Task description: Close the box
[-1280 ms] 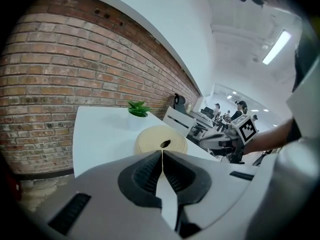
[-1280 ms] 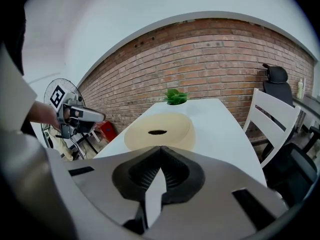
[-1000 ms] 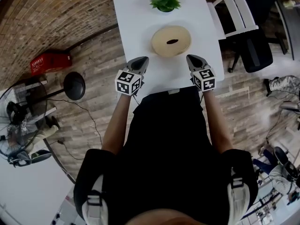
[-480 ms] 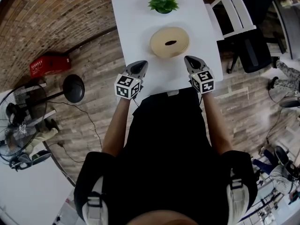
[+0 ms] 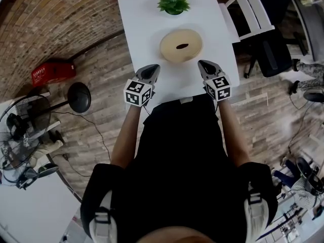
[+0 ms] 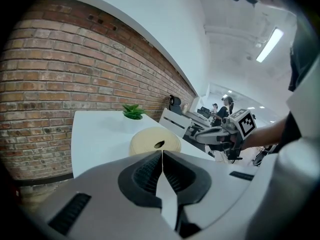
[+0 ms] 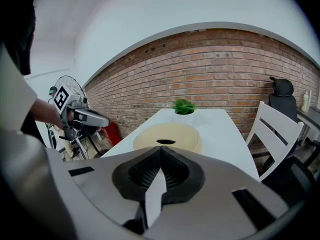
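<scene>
White table (image 5: 147, 19) near brick wall (image 6: 45, 84), round box (image 5: 181, 45) atop

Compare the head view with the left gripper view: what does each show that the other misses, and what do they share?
Only the head view: the red container and black round base on the floor. Only the left gripper view: the ceiling light strip and people in the distance. Both: the white table, the round beige box, the green plant and the right claw.
</scene>
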`<act>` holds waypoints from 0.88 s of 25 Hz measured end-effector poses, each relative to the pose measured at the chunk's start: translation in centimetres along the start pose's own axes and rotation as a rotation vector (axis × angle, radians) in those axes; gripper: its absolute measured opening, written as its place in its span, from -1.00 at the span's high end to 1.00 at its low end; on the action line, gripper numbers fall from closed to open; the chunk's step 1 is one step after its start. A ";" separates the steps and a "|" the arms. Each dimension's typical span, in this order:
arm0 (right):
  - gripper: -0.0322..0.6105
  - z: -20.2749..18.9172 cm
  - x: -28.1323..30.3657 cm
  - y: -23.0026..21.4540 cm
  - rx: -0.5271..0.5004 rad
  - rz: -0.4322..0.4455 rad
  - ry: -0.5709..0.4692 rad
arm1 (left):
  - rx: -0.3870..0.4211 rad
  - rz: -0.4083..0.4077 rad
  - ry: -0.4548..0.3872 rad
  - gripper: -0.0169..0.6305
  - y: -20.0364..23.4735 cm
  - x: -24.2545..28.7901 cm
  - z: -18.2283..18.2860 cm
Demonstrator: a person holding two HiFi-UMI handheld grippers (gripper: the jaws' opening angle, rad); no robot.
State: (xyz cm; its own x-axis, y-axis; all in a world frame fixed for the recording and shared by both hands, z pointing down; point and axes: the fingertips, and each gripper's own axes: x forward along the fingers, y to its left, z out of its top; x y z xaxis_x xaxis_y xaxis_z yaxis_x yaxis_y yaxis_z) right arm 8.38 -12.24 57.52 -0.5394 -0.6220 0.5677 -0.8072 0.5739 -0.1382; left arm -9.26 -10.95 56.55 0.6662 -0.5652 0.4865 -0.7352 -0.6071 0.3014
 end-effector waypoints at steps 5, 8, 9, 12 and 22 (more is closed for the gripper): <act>0.91 0.1 0.0 0.0 0.008 -0.002 0.007 | -0.003 -0.004 0.002 0.87 0.1 0.3 0.0; 0.91 0.0 -0.1 -0.1 0.011 -0.007 0.008 | -0.006 -0.006 0.005 0.87 0.0 0.4 -0.1; 0.91 0.0 -0.2 -0.1 0.014 -0.006 0.007 | -0.007 -0.007 0.005 0.87 0.0 0.5 -0.1; 0.91 0.3 -0.2 0.1 0.026 -0.004 0.006 | -0.005 -0.010 0.004 0.87 -0.1 0.6 0.1; 0.91 -0.2 0.3 -0.2 0.021 -0.009 0.013 | -0.016 -0.004 -0.001 0.87 0.5 0.7 -0.1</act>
State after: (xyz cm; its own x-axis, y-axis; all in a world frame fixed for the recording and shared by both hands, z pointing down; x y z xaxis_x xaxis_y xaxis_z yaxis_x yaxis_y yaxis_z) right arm 8.47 -12.45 57.90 -0.5287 -0.6204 0.5793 -0.8172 0.5566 -0.1497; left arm -9.18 -11.62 57.09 0.6693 -0.5630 0.4848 -0.7344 -0.6005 0.3164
